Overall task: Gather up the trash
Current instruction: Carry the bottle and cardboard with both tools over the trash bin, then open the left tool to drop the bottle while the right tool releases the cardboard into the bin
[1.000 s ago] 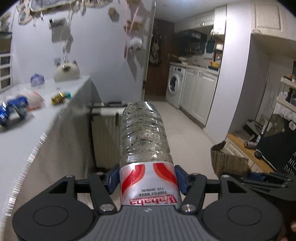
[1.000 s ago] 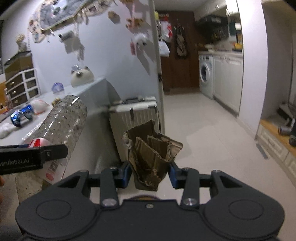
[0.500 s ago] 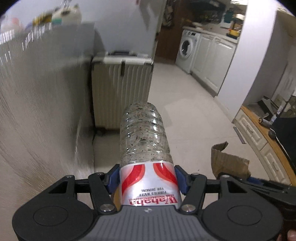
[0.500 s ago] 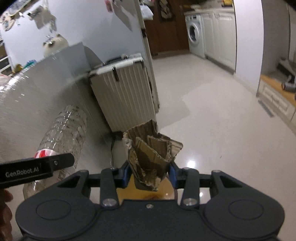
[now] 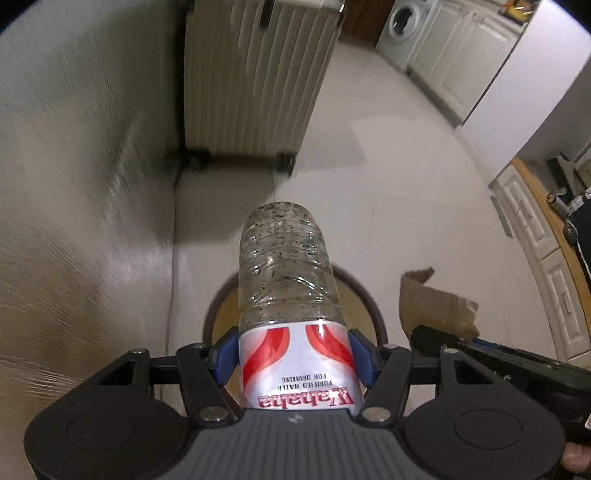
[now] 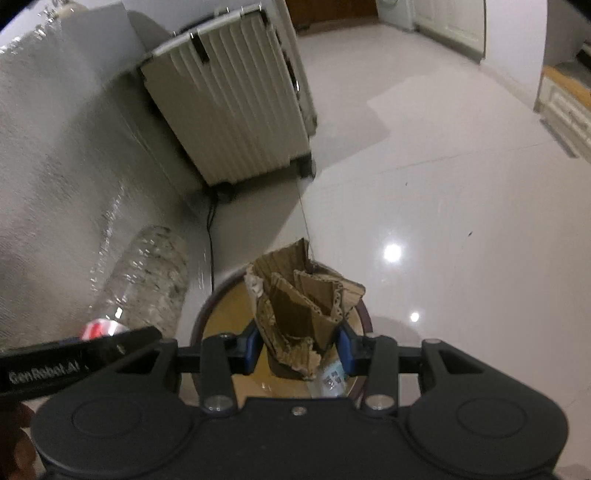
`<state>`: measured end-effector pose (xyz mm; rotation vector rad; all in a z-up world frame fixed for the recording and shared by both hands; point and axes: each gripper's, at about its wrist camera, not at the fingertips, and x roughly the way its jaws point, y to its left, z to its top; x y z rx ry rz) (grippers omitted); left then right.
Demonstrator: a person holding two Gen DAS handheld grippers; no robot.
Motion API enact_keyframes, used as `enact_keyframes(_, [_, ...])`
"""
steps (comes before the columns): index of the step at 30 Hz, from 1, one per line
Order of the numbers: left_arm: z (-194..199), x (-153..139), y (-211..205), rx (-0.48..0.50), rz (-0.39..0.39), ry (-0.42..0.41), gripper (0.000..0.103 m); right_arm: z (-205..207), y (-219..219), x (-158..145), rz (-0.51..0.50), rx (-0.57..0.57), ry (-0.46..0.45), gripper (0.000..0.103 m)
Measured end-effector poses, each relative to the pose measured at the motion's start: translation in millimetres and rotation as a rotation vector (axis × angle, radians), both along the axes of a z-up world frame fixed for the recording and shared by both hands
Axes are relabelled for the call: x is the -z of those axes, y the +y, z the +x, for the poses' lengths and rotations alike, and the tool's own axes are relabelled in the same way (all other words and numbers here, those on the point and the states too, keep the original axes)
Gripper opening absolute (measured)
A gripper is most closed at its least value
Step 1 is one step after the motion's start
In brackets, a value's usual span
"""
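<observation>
Two grippers point steeply down at a pale glossy floor (image 6: 461,206), beside a big draped table (image 5: 74,206) whose cloth hangs at the left. A ribbed cream suitcase (image 5: 255,77) stands on its wheels against that cloth, further along, and white kitchen cabinets (image 5: 458,59) with a washing machine (image 5: 402,18) line the far side of the room. Below both grippers sits a round bin (image 6: 364,314) with a dark rim and tan inside; something pale with a printed label already lies in it. The left gripper (image 5: 293,356) is clamped across the red-and-white label of a clear plastic bottle (image 5: 286,273), which sticks forward past the blue pads over the bin's mouth. The right gripper (image 6: 297,347) is clamped on a crumpled piece of cardboard (image 6: 301,302), held above the bin's opening. Nothing stands between either load and the bin.
</observation>
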<state>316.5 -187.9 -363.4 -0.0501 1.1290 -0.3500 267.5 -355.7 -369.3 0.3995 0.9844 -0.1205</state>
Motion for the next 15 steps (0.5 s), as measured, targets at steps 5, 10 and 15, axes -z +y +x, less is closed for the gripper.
enact_keyframes(5, [20.8,52.1,-3.2,-0.015,0.005,0.150,0.062,24.0,-2.1,25.4,0.038,-0.014,0.058,0.042])
enact_keyframes(10, [29.8,102.0,-4.1,-0.041,-0.036,0.288,0.062,35.8,-3.2,41.8,0.019,-0.053,0.100,0.042])
enact_keyframes(15, [39.3,130.6,-8.1,-0.071,-0.069,0.351,0.063,48.3,-6.2,57.0,0.010,-0.065,0.139,0.042])
